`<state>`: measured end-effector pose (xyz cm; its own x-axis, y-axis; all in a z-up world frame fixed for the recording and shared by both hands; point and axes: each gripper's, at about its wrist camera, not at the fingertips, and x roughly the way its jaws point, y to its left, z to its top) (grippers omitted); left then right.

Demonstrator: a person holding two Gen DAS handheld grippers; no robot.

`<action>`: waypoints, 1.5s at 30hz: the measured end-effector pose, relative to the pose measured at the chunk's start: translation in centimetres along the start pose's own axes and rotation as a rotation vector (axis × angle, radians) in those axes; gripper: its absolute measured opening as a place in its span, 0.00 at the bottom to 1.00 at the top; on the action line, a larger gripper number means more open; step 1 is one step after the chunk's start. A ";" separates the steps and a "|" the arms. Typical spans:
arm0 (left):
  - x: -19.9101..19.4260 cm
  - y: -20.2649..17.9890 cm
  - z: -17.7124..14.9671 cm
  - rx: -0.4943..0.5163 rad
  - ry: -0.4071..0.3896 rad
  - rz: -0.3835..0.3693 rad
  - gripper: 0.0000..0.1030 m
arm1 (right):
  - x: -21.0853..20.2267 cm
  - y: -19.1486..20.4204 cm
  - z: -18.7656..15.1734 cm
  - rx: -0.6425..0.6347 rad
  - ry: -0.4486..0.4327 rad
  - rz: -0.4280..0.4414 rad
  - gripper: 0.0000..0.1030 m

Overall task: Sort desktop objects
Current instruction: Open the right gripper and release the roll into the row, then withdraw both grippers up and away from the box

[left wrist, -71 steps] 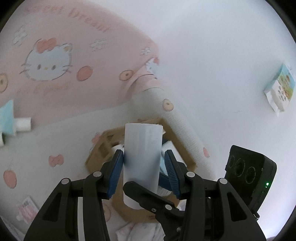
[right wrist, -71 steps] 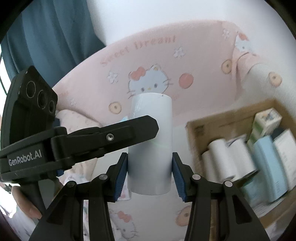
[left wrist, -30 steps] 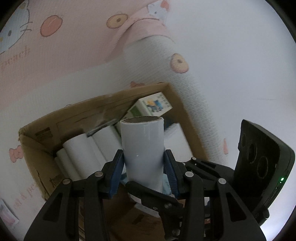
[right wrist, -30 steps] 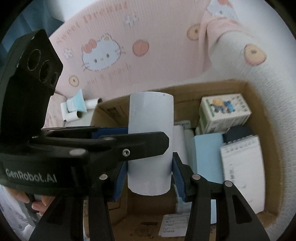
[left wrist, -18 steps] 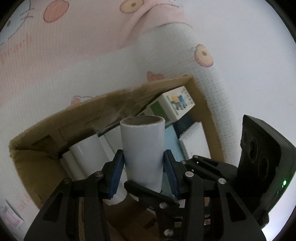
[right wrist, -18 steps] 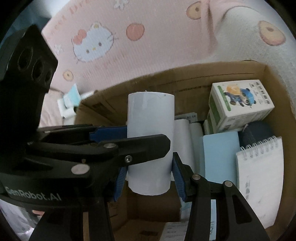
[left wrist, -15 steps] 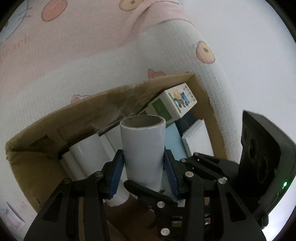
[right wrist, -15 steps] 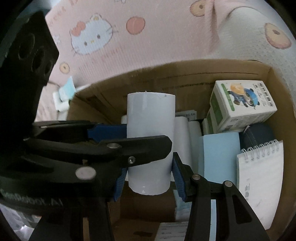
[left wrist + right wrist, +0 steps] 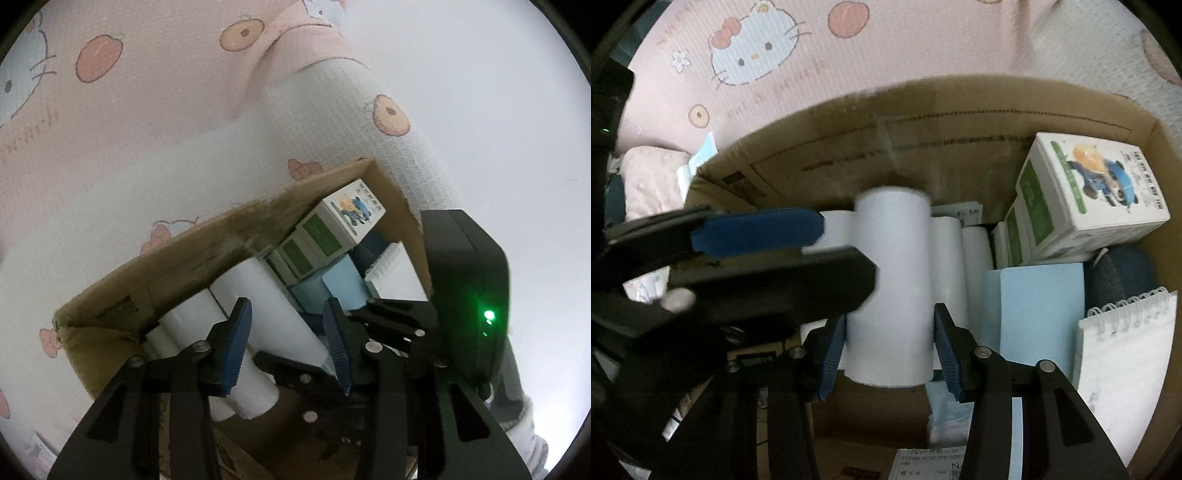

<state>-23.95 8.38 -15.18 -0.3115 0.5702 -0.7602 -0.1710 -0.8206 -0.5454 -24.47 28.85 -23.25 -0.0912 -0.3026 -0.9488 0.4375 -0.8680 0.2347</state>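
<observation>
My right tool (image 9: 890, 347) pinched the white paper roll (image 9: 892, 284) upright over the cardboard box (image 9: 923, 122). My left tool (image 9: 288, 343) had just been closing, its pads spread, no longer gripping the roll. At three o'clock in the box sat cartoon cartons (image 9: 1097, 192), a blue pad (image 9: 1038, 310) and a spiral notebook (image 9: 1126, 362)

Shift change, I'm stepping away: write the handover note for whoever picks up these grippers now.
Right gripper: shut on the white roll, held over the cardboard box.
Left gripper: jaws just closing a little; the roll shows between them, but one pad stands clear, so no grip.
Done: other rolls, cartons and a notepad lie in the box.
Left: probably lay this roll beside them and release. A light blue packet lies outside.
</observation>
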 end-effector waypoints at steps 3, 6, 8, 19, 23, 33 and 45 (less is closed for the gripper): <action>-0.4 0.2 -0.2 -0.001 -0.010 -0.008 0.43 | 0.0 0.0 0.1 0.008 -0.001 0.004 0.43; -0.9 0.5 -0.2 -0.009 -0.015 -0.003 0.43 | 0.6 -1.1 0.2 0.023 0.003 0.003 0.43; -1.3 0.5 -0.4 -0.016 -0.032 -0.005 0.43 | 0.6 -0.9 0.4 0.051 -0.007 0.034 0.44; -1.1 -1.1 -1.4 0.077 0.036 0.114 0.24 | -3.5 -0.8 -2.5 0.051 -0.118 0.003 0.41; -0.9 -2.2 -1.5 0.114 0.096 0.167 0.20 | -3.2 -0.3 -2.7 0.023 -0.148 0.002 0.23; -0.6 -1.2 -1.5 0.088 0.147 0.188 0.12 | -1.4 -1.3 -1.6 0.056 -0.118 -0.032 0.19; -3.8 -1.8 -2.4 0.087 -0.036 0.091 0.25 | -3.9 1.0 -2.1 0.047 -0.223 -0.108 0.20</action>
<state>-20.17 7.78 -12.16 -0.3629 0.4926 -0.7910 -0.2205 -0.8701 -0.4407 -21.80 29.97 -19.71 -0.3324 -0.2818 -0.9001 0.3730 -0.9158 0.1490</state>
